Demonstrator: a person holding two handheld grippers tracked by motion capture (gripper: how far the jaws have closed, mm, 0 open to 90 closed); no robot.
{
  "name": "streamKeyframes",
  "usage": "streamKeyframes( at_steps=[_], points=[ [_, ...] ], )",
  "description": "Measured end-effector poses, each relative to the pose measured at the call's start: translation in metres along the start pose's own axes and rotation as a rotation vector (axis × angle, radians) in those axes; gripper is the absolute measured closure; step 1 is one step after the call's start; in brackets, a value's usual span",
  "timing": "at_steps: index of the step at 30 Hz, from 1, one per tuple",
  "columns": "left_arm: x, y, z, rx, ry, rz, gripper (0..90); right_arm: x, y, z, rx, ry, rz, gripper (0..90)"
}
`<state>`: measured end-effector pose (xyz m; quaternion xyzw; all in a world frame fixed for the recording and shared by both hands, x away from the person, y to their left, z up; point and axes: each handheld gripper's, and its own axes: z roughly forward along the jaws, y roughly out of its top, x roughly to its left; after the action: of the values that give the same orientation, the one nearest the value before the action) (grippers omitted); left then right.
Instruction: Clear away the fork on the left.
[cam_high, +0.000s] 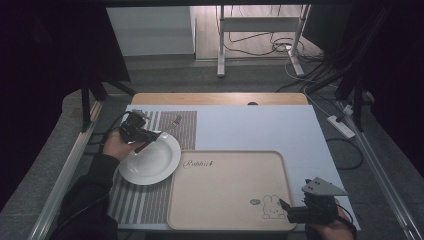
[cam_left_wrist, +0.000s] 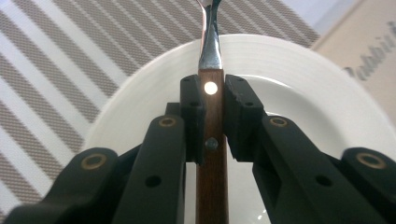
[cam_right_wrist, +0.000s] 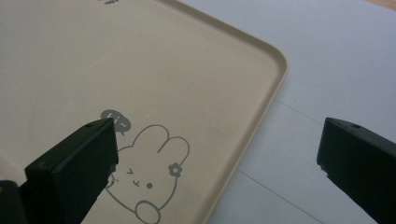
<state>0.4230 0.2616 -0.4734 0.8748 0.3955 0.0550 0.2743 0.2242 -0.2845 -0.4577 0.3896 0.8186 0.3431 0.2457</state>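
A pale blue table (cam_high: 240, 125) carries a striped mat (cam_high: 145, 200), a white plate (cam_high: 150, 162) and a beige tray (cam_high: 230, 190). Over the plate's far-left rim, the left gripper (cam_left_wrist: 213, 109) is clamped on a wooden-handled utensil (cam_left_wrist: 211, 140), whose metal neck reaches past the jaws. The right gripper (cam_right_wrist: 217, 158) gapes wide at the tray's near-right corner, holding nothing.

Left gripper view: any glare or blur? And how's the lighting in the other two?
Left gripper view: bright glare spot on the wooden handle held in the left gripper, white plate soft behind it. High view: dim, surroundings nearly black, tray readable. Right gripper view: evenly lit, right gripper jaws blurred, rabbit drawing sharp.
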Motion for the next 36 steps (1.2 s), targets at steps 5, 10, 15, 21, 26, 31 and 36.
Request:
streamKeyframes(
  at_steps=[5,10,15,21,26,31,36],
  points=[
    [-0.015,-0.003,-0.003,-0.002,-0.001,-0.001,78.0,0.001,0.0,0.0,0.002,0.0,-0.006,0.0],
    [-0.032,-0.007,-0.003,0.0,0.002,0.019,78.1,0.001,0.0,0.0,-0.001,-0.002,-0.011,0.0],
    [-0.05,-0.008,-0.001,-0.001,-0.004,0.028,78.0,0.002,0.0,0.0,0.0,-0.001,-0.017,0.0],
    [-0.071,-0.007,-0.001,-0.012,-0.004,0.047,78.0,0.002,0.0,-0.001,-0.001,-0.002,-0.024,0.0],
    [-0.091,-0.008,0.002,-0.018,-0.014,0.049,78.0,0.003,0.0,0.0,-0.003,-0.003,-0.031,0.0],
    [-0.113,-0.007,0.007,-0.005,-0.034,0.075,78.0,0.004,0.0,0.0,-0.001,-0.005,-0.038,0.0],
    [-0.134,-0.004,0.015,0.009,-0.058,0.096,78.0,0.004,0.0,0.0,0.002,-0.005,-0.046,0.0]
  ],
)
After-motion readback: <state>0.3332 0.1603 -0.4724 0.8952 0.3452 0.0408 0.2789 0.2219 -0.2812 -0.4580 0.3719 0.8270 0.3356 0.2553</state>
